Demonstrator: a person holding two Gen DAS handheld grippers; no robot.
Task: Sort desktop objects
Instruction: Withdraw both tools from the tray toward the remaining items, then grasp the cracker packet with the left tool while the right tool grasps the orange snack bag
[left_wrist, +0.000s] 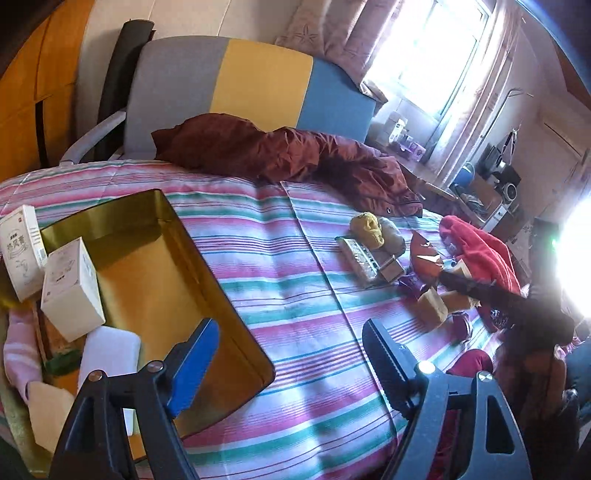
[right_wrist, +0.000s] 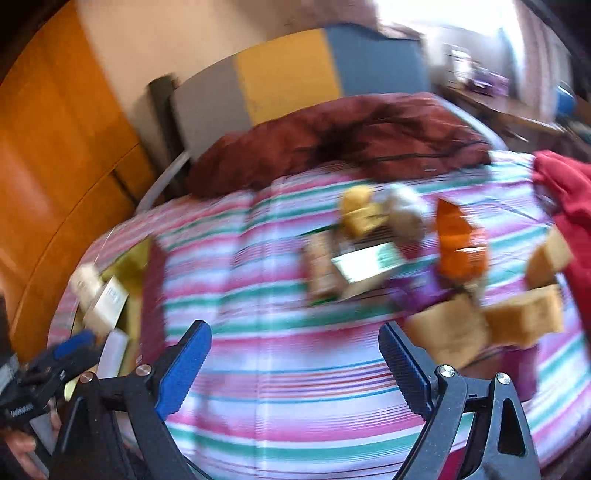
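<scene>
At the far left I have the gold tin (left_wrist: 147, 266) lying open on the striped bedcover (left_wrist: 288, 295); two white boxes (left_wrist: 72, 291) lean against its left wall, so I judge this tin is the place where sorted things go. My left gripper (left_wrist: 284, 354) hangs over the near corner of the tin with its jaws wide apart and nothing between them — only the tin floor and the cover show in the gap. In the middle the cover is bare. My right gripper (right_wrist: 295, 363) is also spread wide and holds nothing; its view is blurred, so small details I cannot tell. Further right lies the unsorted pile — a yellow knitted thing (left_wrist: 367, 227), a flat packet (left_wrist: 360, 264), an orange bag (left_wrist: 424, 254) and tan blocks (right_wrist: 448, 334); the blocks are nearest to my right jaws, so I think one of them is the next to take.
</scene>
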